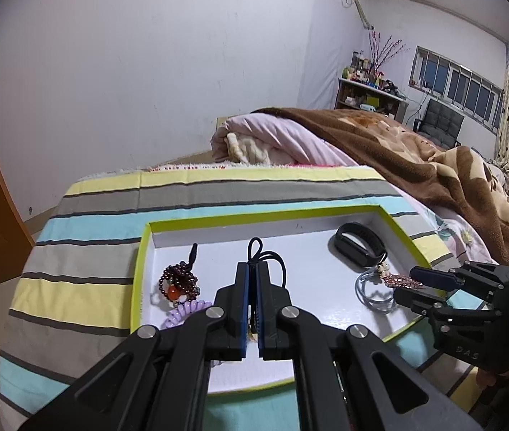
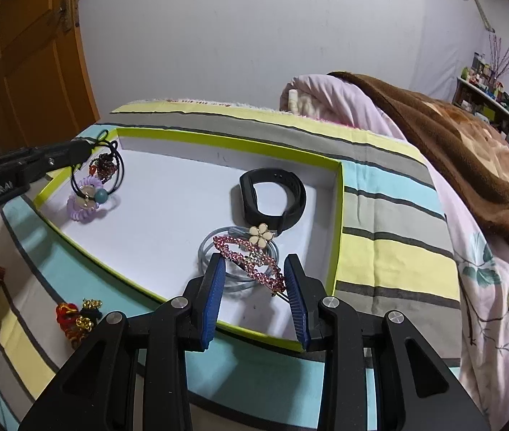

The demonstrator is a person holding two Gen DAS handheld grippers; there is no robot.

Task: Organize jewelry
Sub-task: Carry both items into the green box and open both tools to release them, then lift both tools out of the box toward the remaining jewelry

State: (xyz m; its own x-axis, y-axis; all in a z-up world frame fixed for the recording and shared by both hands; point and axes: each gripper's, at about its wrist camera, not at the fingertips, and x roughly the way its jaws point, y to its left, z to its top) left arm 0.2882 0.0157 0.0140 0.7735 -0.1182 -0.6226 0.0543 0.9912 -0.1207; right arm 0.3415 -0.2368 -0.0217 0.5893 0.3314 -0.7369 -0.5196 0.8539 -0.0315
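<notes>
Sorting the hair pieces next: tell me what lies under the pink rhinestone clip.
Under the pink clip lies a clear bluish hair-tie loop carrying a cream flower, on the white tray floor. The clip hides part of the loop.

Black hair tie (image 2: 116, 165) hanging above tray's (image 2: 218, 143) left end, pink rhinestone clip (image 2: 250, 262) lying at right.
</notes>
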